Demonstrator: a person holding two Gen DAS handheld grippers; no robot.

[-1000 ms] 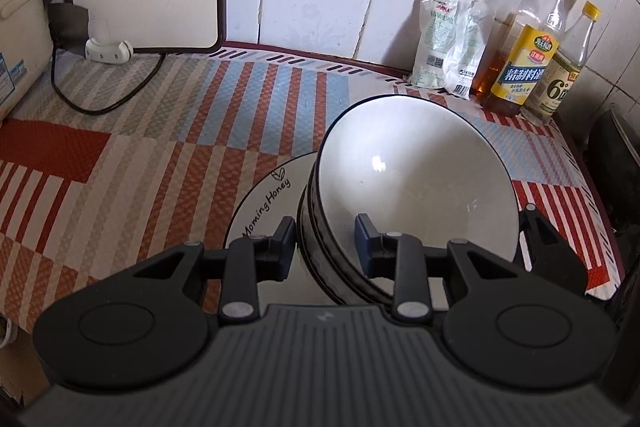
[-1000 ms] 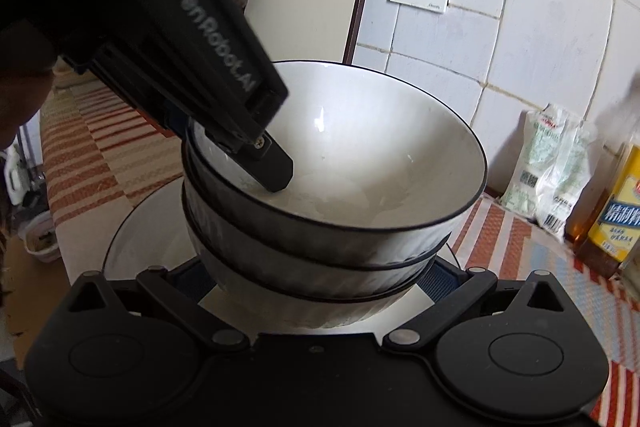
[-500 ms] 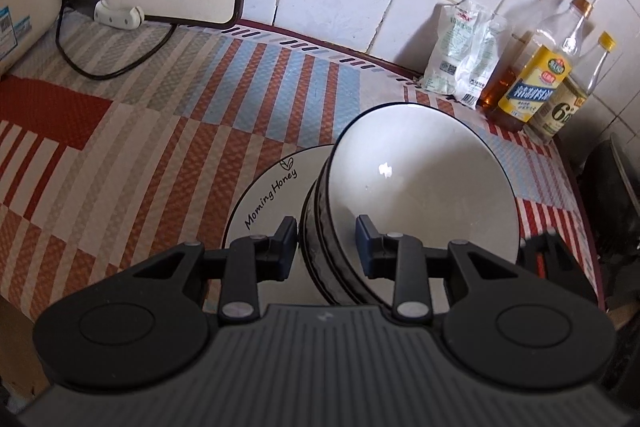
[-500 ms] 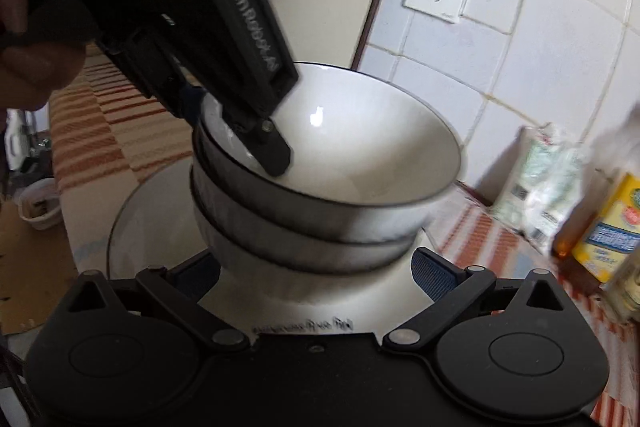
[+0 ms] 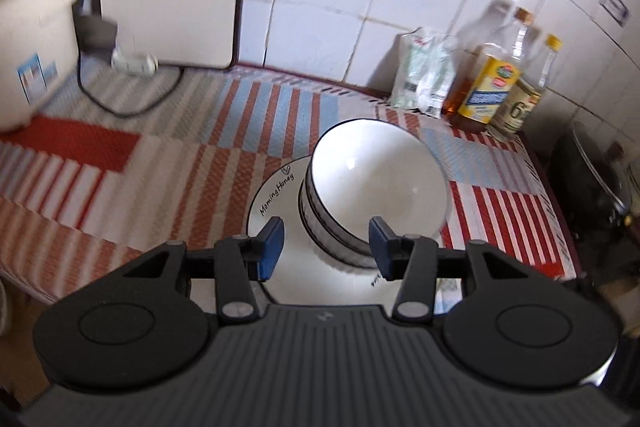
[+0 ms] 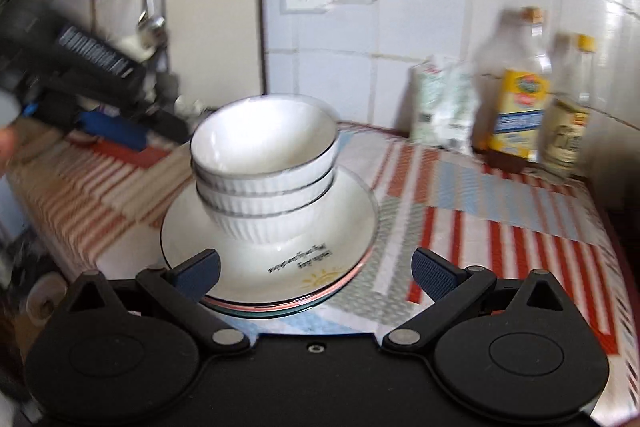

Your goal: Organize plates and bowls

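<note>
- Just ahead of the left gripper (image 5: 326, 245): three nested bowls (image 6: 264, 171) stacked on plates (image 6: 256, 267), near the tabletop (image 5: 168, 163) front edge.
- Jaws just opened, spread, nothing between the blue pads, clear of the bowl rim.
- Right gripper (image 6: 316, 273) spread wide, empty, just short of the plate edge.
- Open striped cloth left and right; bottles (image 5: 492, 95) at the far-right wall.
- Both pointed downward.

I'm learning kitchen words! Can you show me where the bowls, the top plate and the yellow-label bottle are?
stack of bowls (image 6: 264, 183): right wrist view, on the ribbed side of the middle bowl.
top plate (image 6: 256, 269): right wrist view, on its bare white front part.
yellow-label bottle (image 5: 486, 95): left wrist view, on its yellow label.
</note>
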